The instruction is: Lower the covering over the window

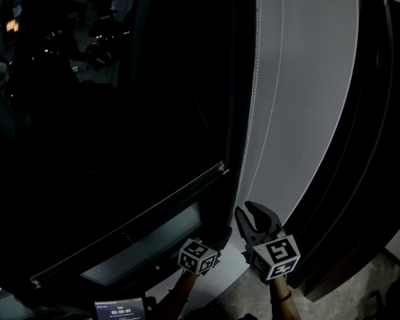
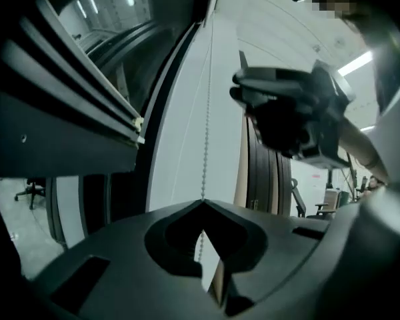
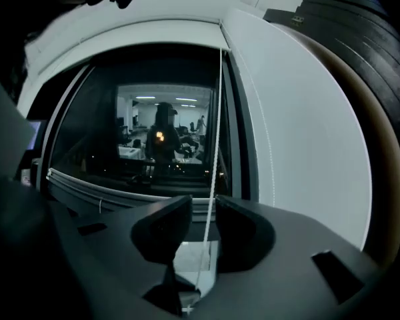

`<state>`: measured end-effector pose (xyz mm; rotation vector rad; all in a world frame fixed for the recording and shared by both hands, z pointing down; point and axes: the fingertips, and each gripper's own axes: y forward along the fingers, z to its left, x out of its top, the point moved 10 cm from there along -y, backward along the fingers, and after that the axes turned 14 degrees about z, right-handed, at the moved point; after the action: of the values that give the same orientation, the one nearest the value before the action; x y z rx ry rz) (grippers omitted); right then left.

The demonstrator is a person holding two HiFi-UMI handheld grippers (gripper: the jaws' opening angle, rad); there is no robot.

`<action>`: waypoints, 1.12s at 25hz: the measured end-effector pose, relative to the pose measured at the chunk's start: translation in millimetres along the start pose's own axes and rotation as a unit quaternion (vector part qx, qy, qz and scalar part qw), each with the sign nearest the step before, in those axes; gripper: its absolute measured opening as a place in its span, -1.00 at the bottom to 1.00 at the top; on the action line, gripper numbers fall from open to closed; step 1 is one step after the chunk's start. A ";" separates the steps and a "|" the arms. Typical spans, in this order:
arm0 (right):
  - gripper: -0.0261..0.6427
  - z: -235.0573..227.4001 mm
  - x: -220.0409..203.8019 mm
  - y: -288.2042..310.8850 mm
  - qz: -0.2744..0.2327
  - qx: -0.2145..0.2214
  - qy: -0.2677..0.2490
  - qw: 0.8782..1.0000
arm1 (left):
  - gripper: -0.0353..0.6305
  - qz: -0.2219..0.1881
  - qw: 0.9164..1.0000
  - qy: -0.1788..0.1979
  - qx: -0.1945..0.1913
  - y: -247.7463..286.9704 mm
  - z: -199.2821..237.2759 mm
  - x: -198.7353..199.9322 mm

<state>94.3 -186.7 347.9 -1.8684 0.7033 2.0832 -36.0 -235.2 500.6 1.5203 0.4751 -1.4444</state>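
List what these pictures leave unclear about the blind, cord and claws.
- Head view: tips of left claw, lost in darkness.
- Head view: print on the screen, too small, cut by bottom edge.
- Right gripper view: lower end of cord, behind right claw.
- Head view: whether the glass above the bar is covered, too dark.

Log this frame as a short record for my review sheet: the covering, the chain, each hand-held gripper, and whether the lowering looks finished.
covering: dark blind, with its bottom rail low on the window
gap: a paler strip of glass shows below the rail
left hand-held gripper: shut on the bead chain
right hand-held gripper: open; a strand runs between the jaws, unpinched
task status: apparently not finished
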 end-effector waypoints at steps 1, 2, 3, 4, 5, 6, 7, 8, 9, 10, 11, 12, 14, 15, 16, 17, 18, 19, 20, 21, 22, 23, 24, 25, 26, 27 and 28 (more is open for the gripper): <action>-0.65 -1.3 7.1 2.9 -0.004 0.003 -0.004 1.000 | -0.88 0.019 1.000 -0.004 0.000 2.8 -0.9 -11.0; -0.64 -2.1 13.4 5.9 -0.008 0.003 -0.008 1.000 | -0.88 0.042 0.999 -0.006 0.001 5.4 -2.0 -22.8; -0.64 -2.9 18.7 8.6 -0.011 0.002 -0.012 1.000 | -0.88 0.070 0.998 -0.009 0.001 7.5 -3.5 -35.5; -0.65 -3.8 22.8 10.8 -0.012 -0.001 -0.015 1.000 | -0.88 0.100 0.995 -0.012 0.001 9.0 -5.4 -49.3; -0.64 -4.3 26.3 12.4 -0.014 0.000 -0.017 1.000 | -0.88 0.128 0.992 -0.018 0.000 9.6 -7.6 -63.8; -0.65 -3.7 30.1 13.5 -0.015 0.005 -0.018 1.000 | -0.88 0.151 0.988 -0.027 -0.003 9.1 -9.8 -78.7; -0.65 -1.7 34.9 14.2 -0.018 0.015 -0.017 1.000 | -0.88 0.167 0.985 -0.039 -0.007 7.8 -11.5 -93.7; -0.65 1.3 40.2 14.6 -0.024 0.025 -0.016 0.999 | -0.88 0.176 0.983 -0.053 -0.009 6.0 -12.6 -107.5; -0.65 4.5 44.9 14.9 -0.030 0.033 -0.015 0.999 | -0.88 0.178 0.982 -0.066 -0.011 4.0 -13.1 -117.8; -0.65 7.3 48.4 15.1 -0.034 0.038 -0.017 0.999 | -0.88 0.176 0.981 -0.075 -0.012 2.2 -13.5 -123.6; -0.65 10.0 50.9 15.3 -0.035 0.040 -0.021 0.998 | -0.88 0.175 0.981 -0.080 -0.012 0.9 -13.8 -125.4; -0.70 12.3 52.7 15.2 -0.035 0.039 -0.026 0.998 | -0.88 0.175 0.981 -0.081 -0.013 0.7 -13.9 -125.2; -0.84 14.8 52.9 14.8 -0.040 0.034 -0.024 0.998 | -0.88 0.174 0.982 -0.077 -0.015 2.7 -12.7 -123.8; -0.85 14.6 51.5 14.4 -0.046 0.033 -0.014 0.998 | -0.88 0.174 0.982 -0.078 -0.014 2.1 -11.6 -122.9; -0.85 13.2 49.1 13.9 -0.052 0.031 -0.003 0.998 | -0.88 0.173 0.981 -0.083 -0.011 -0.5 -10.4 -121.4; -0.85 10.9 45.9 13.5 -0.058 0.028 0.005 0.998 | -0.88 0.171 0.981 -0.091 -0.008 -4.3 -9.3 -119.2; -0.85 8.1 42.3 13.4 -0.063 0.025 0.006 0.998 | -0.88 0.168 0.981 -0.100 -0.005 -7.8 -8.3 -117.7; -0.86 5.7 39.0 13.9 -0.068 0.020 0.003 0.997 | -0.88 0.163 0.981 -0.106 -0.004 -9.7 -7.5 -117.8; -0.86 4.1 36.9 14.7 -0.074 0.016 0.000 0.997 | -0.88 0.156 0.982 -0.105 -0.005 -10.3 -6.9 -119.7; -0.86 3.3 35.8 15.6 -0.079 0.013 0.001 0.997 | -0.88 0.150 0.984 -0.100 -0.004 -10.6 -7.0 -122.6; -0.86 2.5 35.3 16.4 -0.082 0.011 0.006 0.997 | -0.88 0.145 0.985 -0.095 -0.003 -11.5 -8.1 -124.8; -0.86 0.9 34.8 16.9 -0.084 0.009 0.011 0.996 | -0.88 0.141 0.986 -0.094 -0.003 -13.1 -9.9 -125.6; -0.86 -2.0 33.9 17.1 -0.085 0.007 0.010 0.996 | -0.87 0.134 0.986 -0.098 -0.004 -14.7 -11.6 -125.6; -0.86 -5.3 32.8 16.7 -0.087 0.003 0.009 0.996 | -0.84 0.127 0.986 -0.106 -0.004 -16.2 -12.1 -126.4; -0.86 -8.1 31.1 16.0 -0.087 -0.001 0.011 0.996 | -0.80 0.121 0.986 -0.115 -0.001 -17.9 -11.1 -128.1; -0.86 -9.9 27.7 15.6 -0.082 -0.006 0.016 0.996 | -0.77 0.115 0.986 -0.121 0.001 -19.9 -9.6 -128.4; -0.86 -10.6 22.0 16.0 -0.071 -0.013 0.023 0.997 | -0.74 0.107 0.987 -0.122 0.001 -22.2 -7.9 -126.2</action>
<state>92.4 -208.5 328.6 -1.9263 0.5405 1.9752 -78.0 -177.8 607.5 1.3295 0.1569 -1.4374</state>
